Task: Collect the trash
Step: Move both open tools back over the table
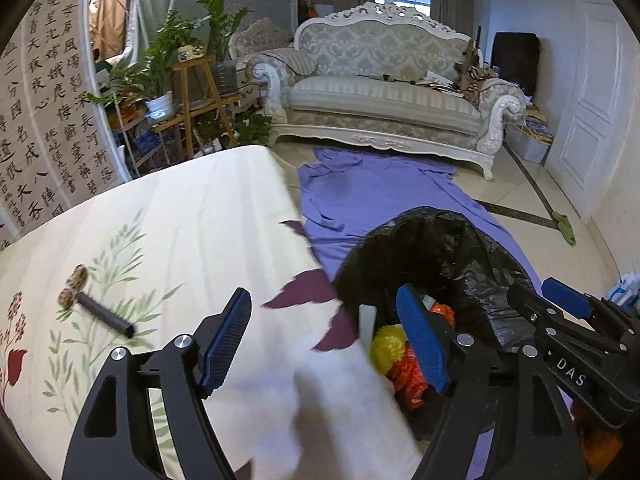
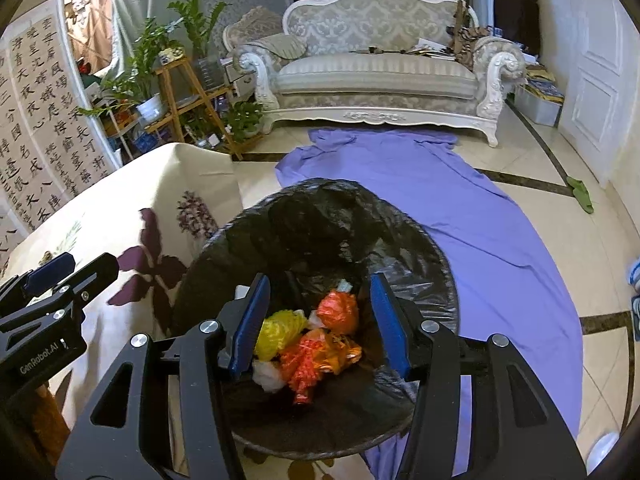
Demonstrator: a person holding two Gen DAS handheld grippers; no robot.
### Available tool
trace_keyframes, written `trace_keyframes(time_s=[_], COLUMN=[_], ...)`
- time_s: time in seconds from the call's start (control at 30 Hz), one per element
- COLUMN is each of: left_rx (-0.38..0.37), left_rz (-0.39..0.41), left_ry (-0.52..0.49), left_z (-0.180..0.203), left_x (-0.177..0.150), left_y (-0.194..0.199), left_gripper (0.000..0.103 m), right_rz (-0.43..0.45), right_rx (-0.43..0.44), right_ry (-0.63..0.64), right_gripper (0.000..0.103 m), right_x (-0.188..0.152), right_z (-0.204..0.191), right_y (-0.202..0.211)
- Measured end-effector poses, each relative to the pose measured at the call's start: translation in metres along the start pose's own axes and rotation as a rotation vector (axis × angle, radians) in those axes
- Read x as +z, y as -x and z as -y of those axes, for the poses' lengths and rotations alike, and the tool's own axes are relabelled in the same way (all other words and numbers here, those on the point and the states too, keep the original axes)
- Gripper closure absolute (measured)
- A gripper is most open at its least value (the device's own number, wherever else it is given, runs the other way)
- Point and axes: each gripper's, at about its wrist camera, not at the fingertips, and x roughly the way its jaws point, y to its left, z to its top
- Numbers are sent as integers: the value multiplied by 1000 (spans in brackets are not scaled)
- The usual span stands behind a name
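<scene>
Behind everything stands one big white sofa [image 2: 376, 60] on a shiny tile floor [image 2: 540, 216], with a purple sheet [image 2: 500, 240] spread in front of it. One bin with a black bag [image 2: 320, 216] sits on the sheet, just beside a table with a flowered cloth [image 1: 168, 216].

Down in the bin lie crumpled bits of trash: one yellow bag [image 2: 276, 332], two orange bags [image 2: 320, 356], and something white [image 2: 266, 376] that is partly hidden. A small pale scrap [image 2: 345, 286] at the back is too tiny to tell.

On the table lies one dark stick [image 1: 105, 315] with a spotted lump [image 1: 73, 285] at its end; it looks blurry.

A white blur [image 1: 340, 408] fills the space near the left gripper [image 1: 324, 344]; its shape is hard to make out. The left gripper's fingers stand wide apart, pinching nothing. The right gripper [image 2: 320, 320] hangs over the bin, fingers apart, with nothing between them.
</scene>
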Motion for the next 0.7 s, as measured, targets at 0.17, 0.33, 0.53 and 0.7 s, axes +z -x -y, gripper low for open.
trace_keyframes(time_s=[0.17,0.33,0.53,0.7], left_rx=[33,94,172,245], left_rz=[-4,-10,-15,-21], left_ry=[44,91,158,220], left_z=[-25,-61,-109,-153], left_x=[-9,-20,-37,-52], left_y=[11,22,35,46], left_gripper=[30,30,30,30], right_rz=[2,-1,-6,-21], right_rx=[44,98,163,221], right_ry=[44,96,168,236], right_gripper=[52,52,52,52], right_x=[-2,-1,-3,-5], right_z=[-29,-65,-112,-157], right_y=[5,7,8,6])
